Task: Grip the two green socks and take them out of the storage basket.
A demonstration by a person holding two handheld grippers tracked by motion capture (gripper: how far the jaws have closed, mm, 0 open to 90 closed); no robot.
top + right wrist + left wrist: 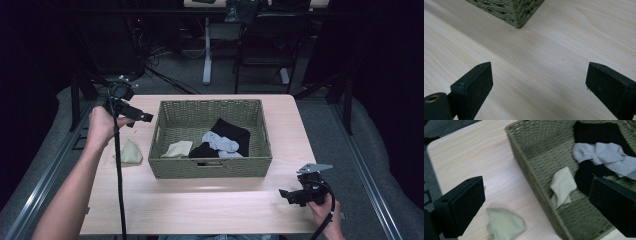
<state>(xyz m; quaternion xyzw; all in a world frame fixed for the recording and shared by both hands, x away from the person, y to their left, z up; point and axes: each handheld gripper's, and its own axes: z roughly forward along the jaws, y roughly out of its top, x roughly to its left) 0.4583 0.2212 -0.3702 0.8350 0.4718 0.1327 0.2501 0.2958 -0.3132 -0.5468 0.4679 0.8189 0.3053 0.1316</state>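
Left gripper [142, 118]: jaws wide, nothing between them, raised left of wicker basket [210, 167]. Pale green sock [131, 152] on table [200, 205] below it (its twin [177, 149] inside basket). Right gripper [286, 194]: jaws apart, empty, near basket's corner.

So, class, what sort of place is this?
Probably a lab or recording workspace: a pale wooden table ringed by black curtains, cables on the grey floor, and a black handheld left gripper near a green woven basket.
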